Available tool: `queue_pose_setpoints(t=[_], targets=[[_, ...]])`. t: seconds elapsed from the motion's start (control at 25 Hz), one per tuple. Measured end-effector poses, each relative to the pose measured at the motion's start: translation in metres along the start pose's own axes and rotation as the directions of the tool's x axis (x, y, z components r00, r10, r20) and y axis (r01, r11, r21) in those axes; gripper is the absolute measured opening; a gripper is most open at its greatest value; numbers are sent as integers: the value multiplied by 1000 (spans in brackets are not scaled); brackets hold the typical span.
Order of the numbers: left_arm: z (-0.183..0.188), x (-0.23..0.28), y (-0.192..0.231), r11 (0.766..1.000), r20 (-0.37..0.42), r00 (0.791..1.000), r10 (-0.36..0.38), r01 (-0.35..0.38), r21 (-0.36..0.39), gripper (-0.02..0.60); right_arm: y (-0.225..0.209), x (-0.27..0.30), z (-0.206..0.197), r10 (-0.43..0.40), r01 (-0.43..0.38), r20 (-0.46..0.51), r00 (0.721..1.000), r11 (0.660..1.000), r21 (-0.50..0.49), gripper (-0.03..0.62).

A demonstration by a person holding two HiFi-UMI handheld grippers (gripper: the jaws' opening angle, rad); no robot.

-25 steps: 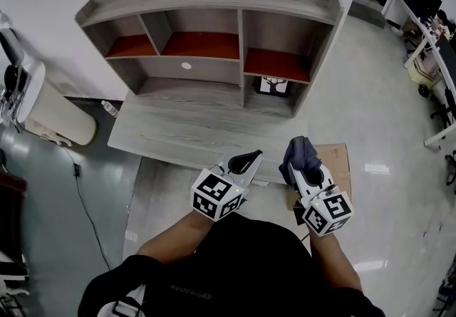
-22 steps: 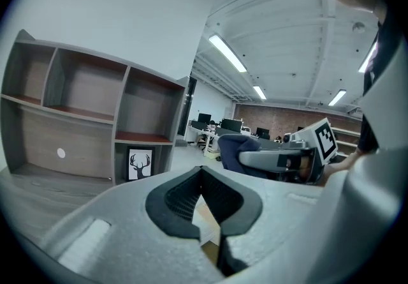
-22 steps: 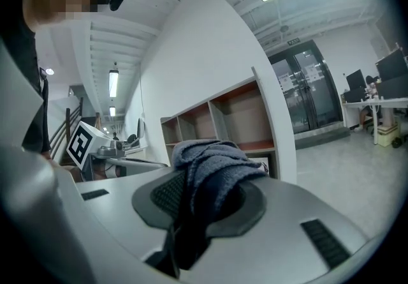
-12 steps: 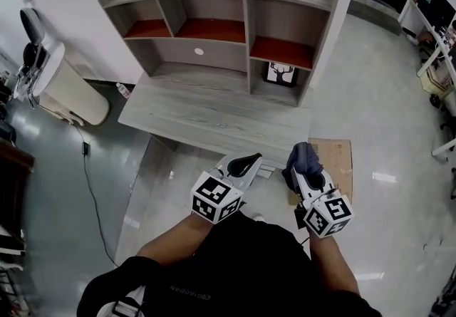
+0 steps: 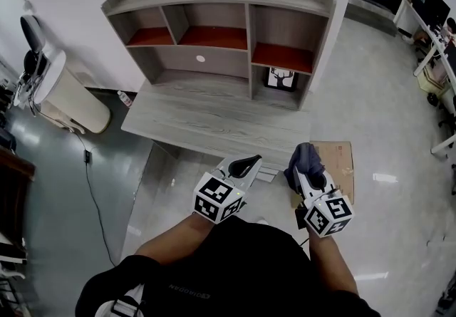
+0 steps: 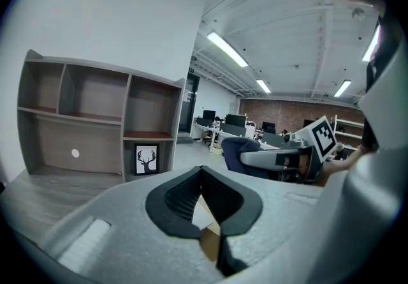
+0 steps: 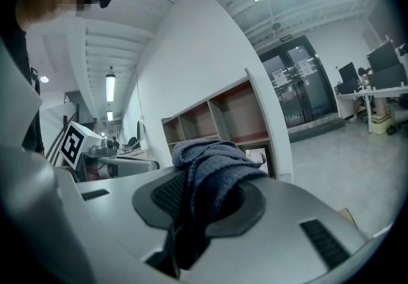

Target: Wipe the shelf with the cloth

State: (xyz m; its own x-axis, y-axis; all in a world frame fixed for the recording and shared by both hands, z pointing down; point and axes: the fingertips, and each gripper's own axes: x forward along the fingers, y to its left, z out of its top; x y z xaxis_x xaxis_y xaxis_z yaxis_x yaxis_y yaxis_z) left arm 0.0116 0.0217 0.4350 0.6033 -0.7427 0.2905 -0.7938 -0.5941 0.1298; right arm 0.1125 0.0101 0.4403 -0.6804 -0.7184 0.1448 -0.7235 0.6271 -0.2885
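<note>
Nearest, the right gripper [image 5: 307,174] has its two jaws clamped on one bunched blue-grey cloth [image 7: 210,164], while the left gripper [image 6: 202,171] beside it has its jaws closed together on nothing. Far beyond both stands one wooden shelf [image 5: 214,3] (three red-floored upper compartments), its lower right compartment holding one framed deer picture [image 5: 282,78].

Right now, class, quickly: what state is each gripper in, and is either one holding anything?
Left gripper: closed, holding nothing.
Right gripper: closed on the cloth.
</note>
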Motion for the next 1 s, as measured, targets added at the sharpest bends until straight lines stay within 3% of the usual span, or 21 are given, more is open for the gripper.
queue_pose_setpoints(t=[1.0], targets=[[8, -22, 58, 999, 11, 999, -43, 43, 9, 8, 47, 46, -8, -61, 59, -20, 998, 996, -73, 89]])
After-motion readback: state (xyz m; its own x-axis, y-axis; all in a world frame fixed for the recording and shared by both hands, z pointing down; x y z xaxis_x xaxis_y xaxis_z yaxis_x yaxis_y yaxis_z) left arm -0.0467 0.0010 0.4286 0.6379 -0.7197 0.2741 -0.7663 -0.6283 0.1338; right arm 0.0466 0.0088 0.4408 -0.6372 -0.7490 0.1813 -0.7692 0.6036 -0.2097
